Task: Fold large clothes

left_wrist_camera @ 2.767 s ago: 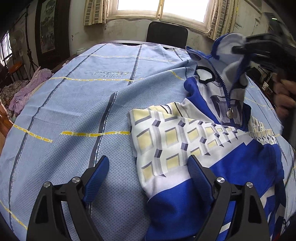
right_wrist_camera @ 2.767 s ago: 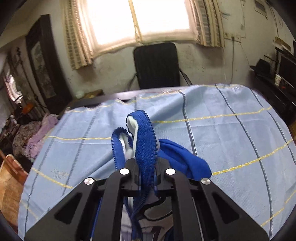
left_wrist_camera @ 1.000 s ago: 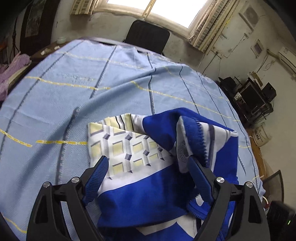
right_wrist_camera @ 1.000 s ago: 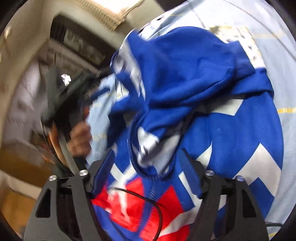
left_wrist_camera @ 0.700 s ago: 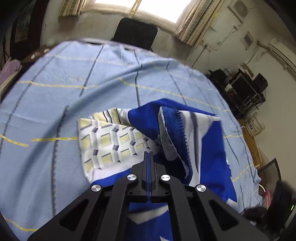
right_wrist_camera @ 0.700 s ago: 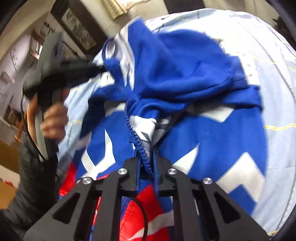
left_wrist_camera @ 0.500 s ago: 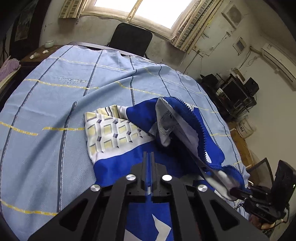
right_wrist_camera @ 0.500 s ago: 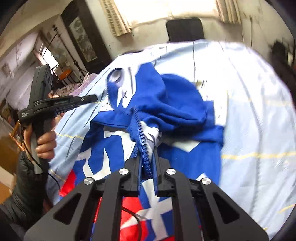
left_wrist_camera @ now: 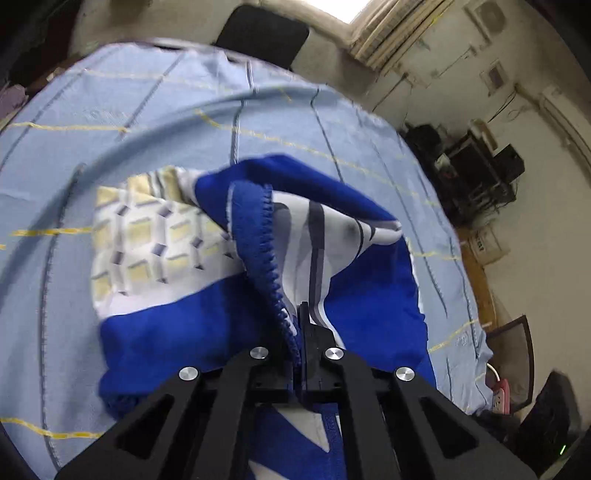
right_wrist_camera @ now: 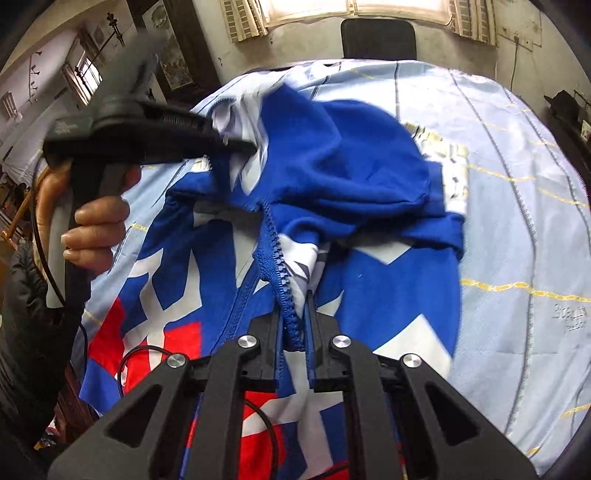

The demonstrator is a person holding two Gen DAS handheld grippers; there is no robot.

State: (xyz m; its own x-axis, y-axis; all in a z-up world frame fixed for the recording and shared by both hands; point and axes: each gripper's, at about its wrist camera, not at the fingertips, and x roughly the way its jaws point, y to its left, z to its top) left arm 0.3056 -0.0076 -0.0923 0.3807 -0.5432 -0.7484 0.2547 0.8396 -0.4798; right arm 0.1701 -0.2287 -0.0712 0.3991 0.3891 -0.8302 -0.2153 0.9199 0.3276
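Both of your grippers are clamped on the same garment. Your left gripper (left_wrist_camera: 295,325) has just closed, and its jaws now pinch the blue zipper edge (left_wrist_camera: 271,273) of the jacket (left_wrist_camera: 369,295), which runs up and away from the fingertips into a raised fold of white and grey lining. Your right gripper (right_wrist_camera: 295,325) is pinching another stretch of that zipper edge (right_wrist_camera: 282,273), with the toothed tape standing up between its fingers. From there the jacket spreads out ahead of you: the blue hood bunches just beyond the right gripper, red and white panels lie below and to the left, and a yellow-and-white patterned part sits at the far side. In the right wrist view your left hand (right_wrist_camera: 88,225) grips the handle of the left gripper at the upper left, its tip in the cloth. The jacket lies on a light blue striped cloth (left_wrist_camera: 147,122) covering the counter. A black chair (right_wrist_camera: 378,37) stands beyond, under a window (right_wrist_camera: 351,7).
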